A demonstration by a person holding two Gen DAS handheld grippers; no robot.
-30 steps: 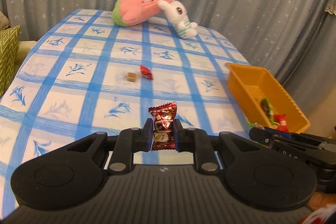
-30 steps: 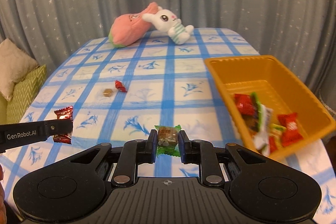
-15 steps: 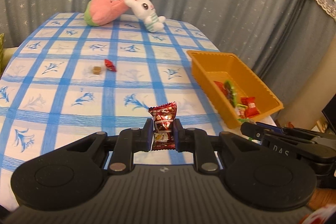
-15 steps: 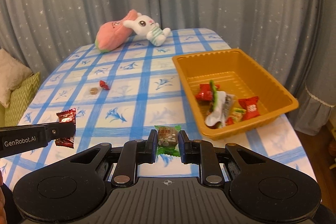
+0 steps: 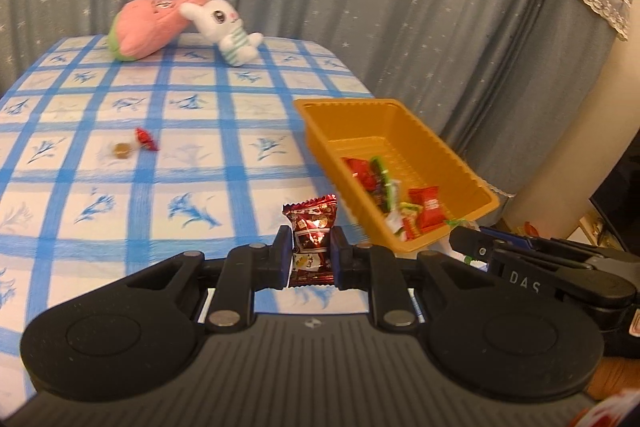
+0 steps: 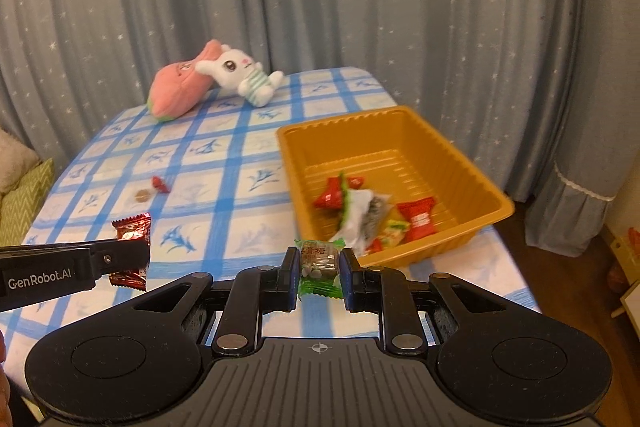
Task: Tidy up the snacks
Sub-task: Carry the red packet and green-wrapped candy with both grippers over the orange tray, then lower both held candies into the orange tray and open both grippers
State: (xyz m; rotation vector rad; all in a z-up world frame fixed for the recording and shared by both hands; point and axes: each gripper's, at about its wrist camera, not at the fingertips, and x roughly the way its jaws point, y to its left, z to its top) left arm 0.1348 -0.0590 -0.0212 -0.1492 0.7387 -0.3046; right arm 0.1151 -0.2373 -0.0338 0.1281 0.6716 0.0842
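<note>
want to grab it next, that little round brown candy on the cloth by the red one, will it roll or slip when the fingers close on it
The round brown candy looks small and disc-shaped, lying flat, so it probably won't roll unless tipped on edge. Being so low on the tablecloth, fingers may skid over it. It lies close to the red candy, which a wide grasp could nudge.
</note>
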